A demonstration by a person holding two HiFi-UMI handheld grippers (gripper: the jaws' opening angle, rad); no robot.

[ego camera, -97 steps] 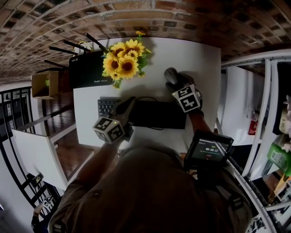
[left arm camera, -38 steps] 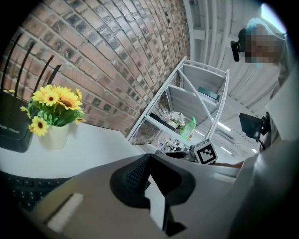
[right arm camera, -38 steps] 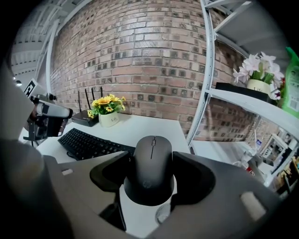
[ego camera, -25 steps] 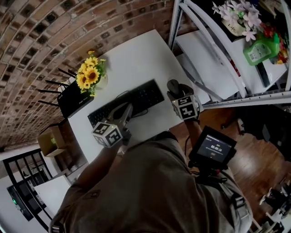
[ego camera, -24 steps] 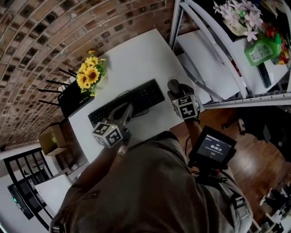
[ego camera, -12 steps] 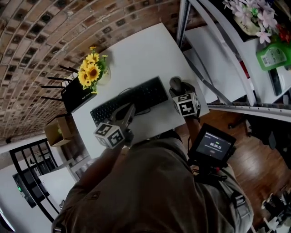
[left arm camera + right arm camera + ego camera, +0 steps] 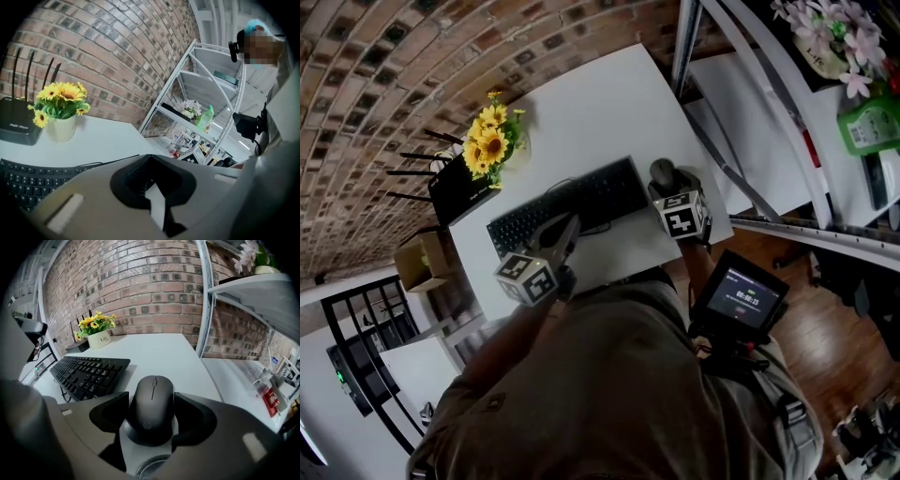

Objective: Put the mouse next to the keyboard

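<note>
The black mouse [image 7: 152, 408] sits between the pads of my right gripper [image 7: 151, 416], which touch both its sides. These jaws have just been opening slightly, with the mouse still between them. It is low over the white table [image 7: 581, 103], just right of the black keyboard [image 7: 89, 371]. In the head view the mouse [image 7: 661, 172] shows past my right gripper [image 7: 664, 180] at the right end of the keyboard [image 7: 567, 206]. My left gripper [image 7: 569, 225] is shut and empty over the keyboard's near edge; its view shows the keyboard [image 7: 23, 180] at lower left.
A pot of sunflowers [image 7: 492, 141] and a black router [image 7: 459, 187] stand behind the keyboard by the brick wall. A white metal shelf [image 7: 750, 112] rises just right of the table. A cardboard box [image 7: 420, 262] sits off the table's left end.
My right gripper has come down with the mouse beside the keyboard's right end. The left gripper has stayed over the keyboard. The head view has shifted a little.
</note>
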